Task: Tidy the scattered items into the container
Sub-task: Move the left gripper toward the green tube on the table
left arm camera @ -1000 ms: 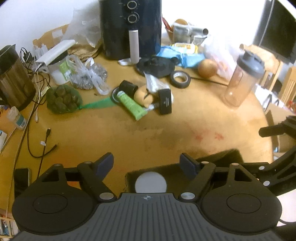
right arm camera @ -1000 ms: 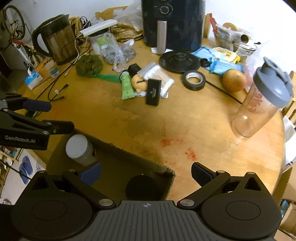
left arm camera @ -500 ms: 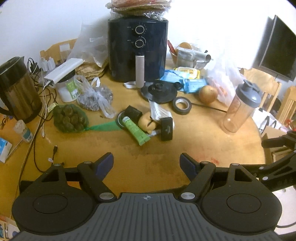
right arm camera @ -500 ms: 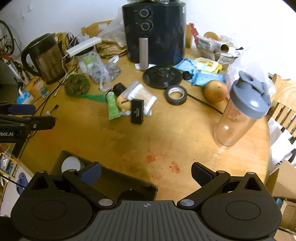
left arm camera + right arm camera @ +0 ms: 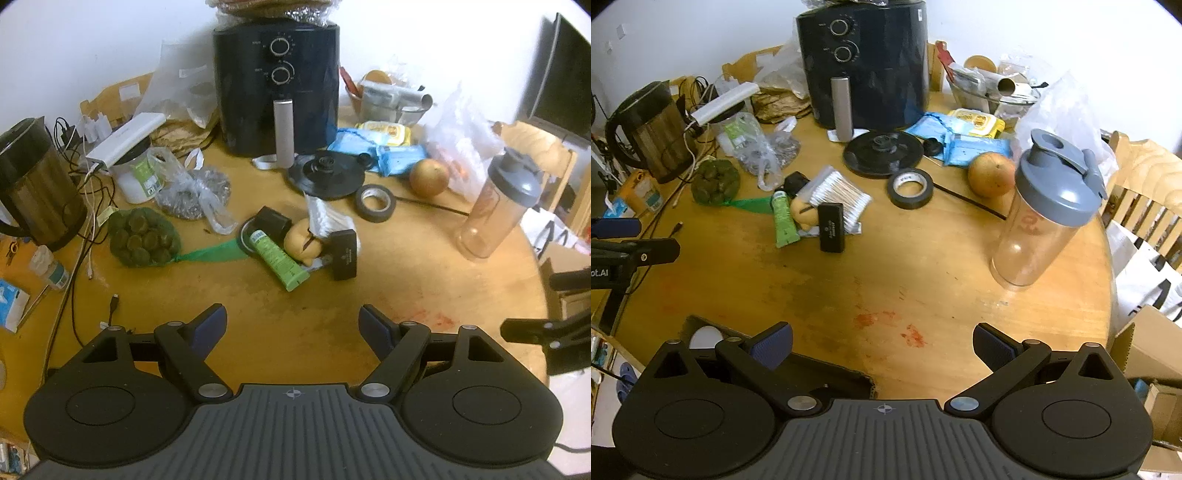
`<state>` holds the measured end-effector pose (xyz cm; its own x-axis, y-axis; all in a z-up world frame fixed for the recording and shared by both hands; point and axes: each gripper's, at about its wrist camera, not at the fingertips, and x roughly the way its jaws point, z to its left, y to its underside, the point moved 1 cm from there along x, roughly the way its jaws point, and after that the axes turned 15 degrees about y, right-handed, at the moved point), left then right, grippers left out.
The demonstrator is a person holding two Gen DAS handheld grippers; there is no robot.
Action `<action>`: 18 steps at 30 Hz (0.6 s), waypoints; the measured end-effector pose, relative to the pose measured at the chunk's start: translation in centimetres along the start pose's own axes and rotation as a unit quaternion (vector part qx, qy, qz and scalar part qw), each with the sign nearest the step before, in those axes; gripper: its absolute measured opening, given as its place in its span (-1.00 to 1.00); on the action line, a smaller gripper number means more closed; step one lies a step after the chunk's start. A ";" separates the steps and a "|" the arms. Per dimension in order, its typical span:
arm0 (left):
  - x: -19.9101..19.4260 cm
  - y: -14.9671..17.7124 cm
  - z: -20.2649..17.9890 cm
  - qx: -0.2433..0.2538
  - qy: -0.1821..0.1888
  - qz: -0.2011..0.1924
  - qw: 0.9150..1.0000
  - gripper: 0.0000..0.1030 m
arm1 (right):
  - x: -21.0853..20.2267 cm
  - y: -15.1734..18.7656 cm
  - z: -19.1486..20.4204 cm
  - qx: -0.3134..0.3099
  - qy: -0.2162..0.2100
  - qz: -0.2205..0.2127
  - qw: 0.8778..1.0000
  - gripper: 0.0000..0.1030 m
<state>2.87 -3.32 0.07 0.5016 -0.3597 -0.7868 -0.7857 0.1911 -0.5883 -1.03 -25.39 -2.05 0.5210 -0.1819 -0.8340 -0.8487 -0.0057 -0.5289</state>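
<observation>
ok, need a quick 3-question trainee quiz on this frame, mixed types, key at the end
1. True or false: the left gripper and the right gripper both have their fingers apart with nothing between them.

2. What lies directly against the green tube in the central pile?
A. the roll of black tape
B. the shaker bottle
C. the yellowish round item

3. Fill in: in the right wrist view, the container at the near table edge already holds something with a round ____ top.

Key: 1 true; 2 C; 3 white
</observation>
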 end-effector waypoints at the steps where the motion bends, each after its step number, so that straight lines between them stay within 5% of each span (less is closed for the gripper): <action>1: 0.2 -0.1 0.0 -0.001 0.000 0.002 1.000 0.53 | 0.1 0.1 -0.1 0.001 0.001 0.002 1.000 1.00; 18: 5.1 -1.8 -0.3 0.015 -0.002 0.037 0.999 0.52 | 1.5 0.7 -1.3 0.028 0.011 0.022 0.999 1.00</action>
<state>6.73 -5.81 -2.88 0.4445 -0.3393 -0.8290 -0.8099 0.2433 -0.5338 -1.02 -26.89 -3.46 0.4804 -0.2020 -0.8535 -0.8640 0.0586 -0.5001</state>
